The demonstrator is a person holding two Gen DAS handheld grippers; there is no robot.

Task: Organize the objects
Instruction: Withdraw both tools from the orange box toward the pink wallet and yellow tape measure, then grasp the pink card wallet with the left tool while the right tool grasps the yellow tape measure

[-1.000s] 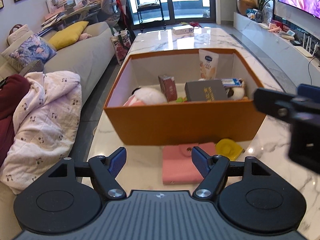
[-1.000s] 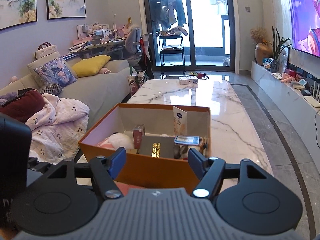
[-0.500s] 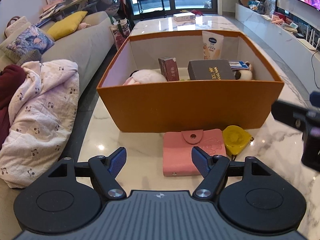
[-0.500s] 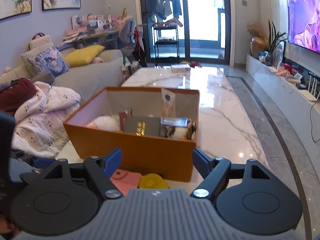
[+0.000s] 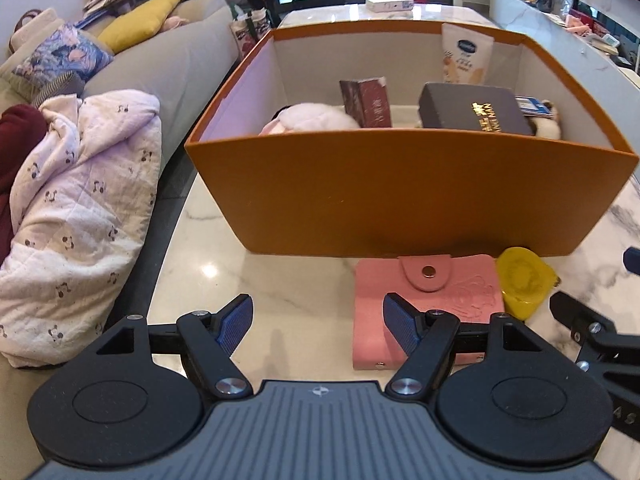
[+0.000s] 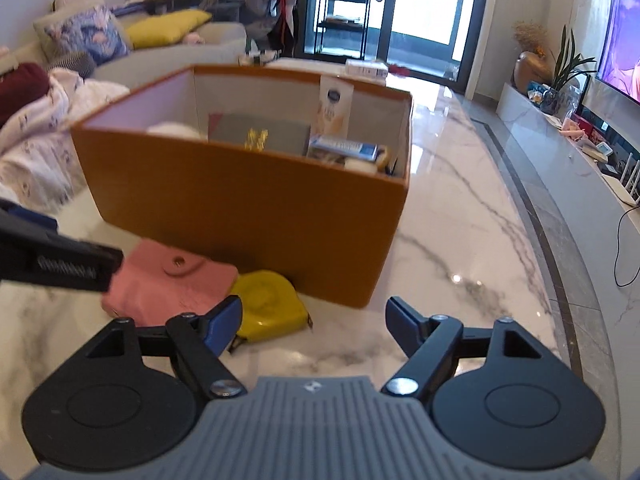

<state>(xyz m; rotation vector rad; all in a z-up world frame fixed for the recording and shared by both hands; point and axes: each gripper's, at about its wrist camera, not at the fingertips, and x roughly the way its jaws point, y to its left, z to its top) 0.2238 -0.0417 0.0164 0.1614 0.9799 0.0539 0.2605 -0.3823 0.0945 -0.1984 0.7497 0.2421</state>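
An orange box (image 5: 400, 196) (image 6: 240, 208) stands on the marble table and holds a white plush (image 5: 308, 120), a dark red carton (image 5: 368, 102), a dark grey case with gold lettering (image 5: 472, 110) and a cream tube (image 5: 466, 54). In front of it lie a pink snap wallet (image 5: 428, 300) (image 6: 172, 284) and a yellow tape measure (image 5: 524, 284) (image 6: 268, 300), side by side. My left gripper (image 5: 318, 316) hangs open over the table, its right finger (image 5: 400, 324) above the wallet's near left part. Open and empty, my right gripper (image 6: 314, 316) sits just right of the tape measure.
A grey sofa (image 5: 172, 60) with cushions and a quilted blanket (image 5: 76, 208) runs along the table's left edge. A small white box (image 5: 390, 2) lies at the table's far end. The TV bench (image 6: 568, 144) stands across the floor on the right.
Both grippers have come down toward the table and closer to the orange box. The wallet and tape measure have come into the right wrist view.
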